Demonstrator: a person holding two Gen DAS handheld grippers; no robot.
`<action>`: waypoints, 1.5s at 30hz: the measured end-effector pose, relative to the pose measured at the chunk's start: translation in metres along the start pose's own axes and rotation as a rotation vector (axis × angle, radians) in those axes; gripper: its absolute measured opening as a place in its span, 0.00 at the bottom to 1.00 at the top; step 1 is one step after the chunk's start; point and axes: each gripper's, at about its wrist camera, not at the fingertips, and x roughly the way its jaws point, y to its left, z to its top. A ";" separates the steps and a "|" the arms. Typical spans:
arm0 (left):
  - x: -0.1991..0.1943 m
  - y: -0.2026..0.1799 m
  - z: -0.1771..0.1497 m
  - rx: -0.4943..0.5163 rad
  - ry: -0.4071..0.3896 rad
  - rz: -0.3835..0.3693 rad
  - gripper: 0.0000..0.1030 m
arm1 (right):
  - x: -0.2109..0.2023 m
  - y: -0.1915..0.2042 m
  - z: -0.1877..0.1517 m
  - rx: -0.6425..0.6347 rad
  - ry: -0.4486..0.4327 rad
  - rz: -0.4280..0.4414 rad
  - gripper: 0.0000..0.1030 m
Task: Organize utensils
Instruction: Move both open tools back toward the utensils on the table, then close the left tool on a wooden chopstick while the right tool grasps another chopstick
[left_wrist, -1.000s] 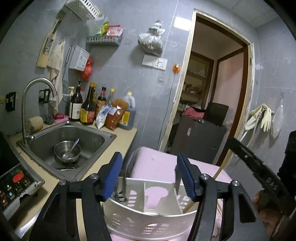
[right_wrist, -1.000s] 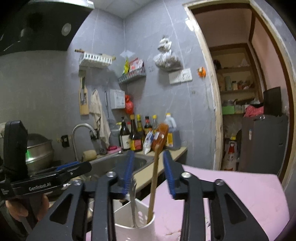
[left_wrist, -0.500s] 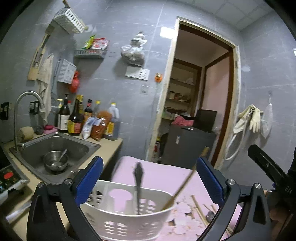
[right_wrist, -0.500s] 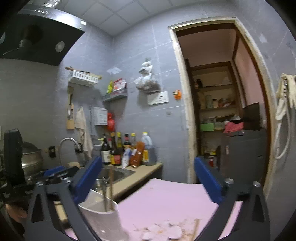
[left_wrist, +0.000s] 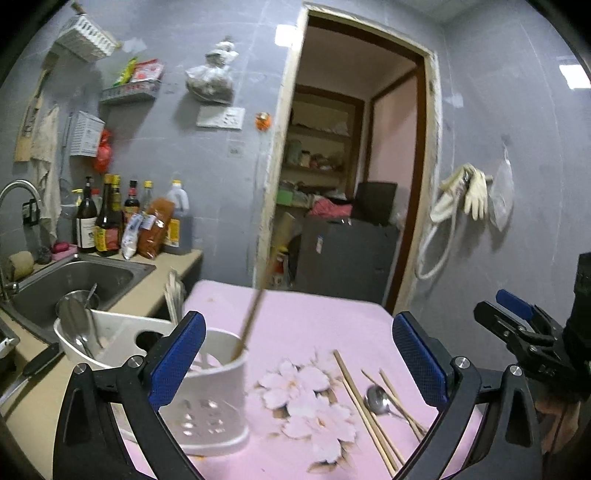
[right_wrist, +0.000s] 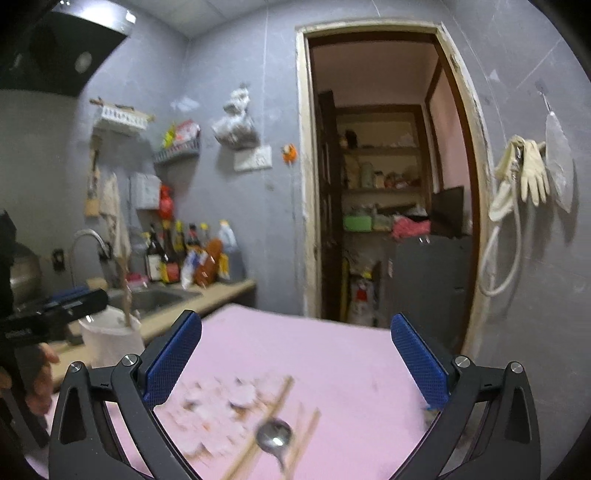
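Both grippers, left gripper (left_wrist: 298, 363) and right gripper (right_wrist: 295, 363), gape empty above spoon (right_wrist: 275, 438) and chopsticks (left_wrist: 365, 410)

1. A small home kitchen, with grey tiled walls.
2. The steel sink (left_wrist: 85, 280) with its curved tap (left_wrist: 18, 192) is set in a beige counter; a bowl lies in it.
3. Just behind the sink stand sauce bottles (left_wrist: 107, 221) and seasoning packets.
4. Above the sink hang wall racks (left_wrist: 129, 88) and a cloth.
5. Up left of the sink is a range hood (right_wrist: 55, 48).
6. Right of the sink, a doorway (left_wrist: 354, 166) opens onto pantry shelves.
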 end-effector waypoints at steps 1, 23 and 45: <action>0.003 -0.004 -0.003 0.007 0.013 -0.002 0.96 | 0.001 -0.005 -0.004 0.003 0.021 -0.004 1.00; 0.089 -0.052 -0.070 0.089 0.440 -0.106 0.71 | 0.060 -0.053 -0.063 0.078 0.473 0.083 0.35; 0.160 -0.048 -0.097 0.035 0.733 -0.134 0.28 | 0.114 -0.038 -0.084 0.066 0.711 0.178 0.16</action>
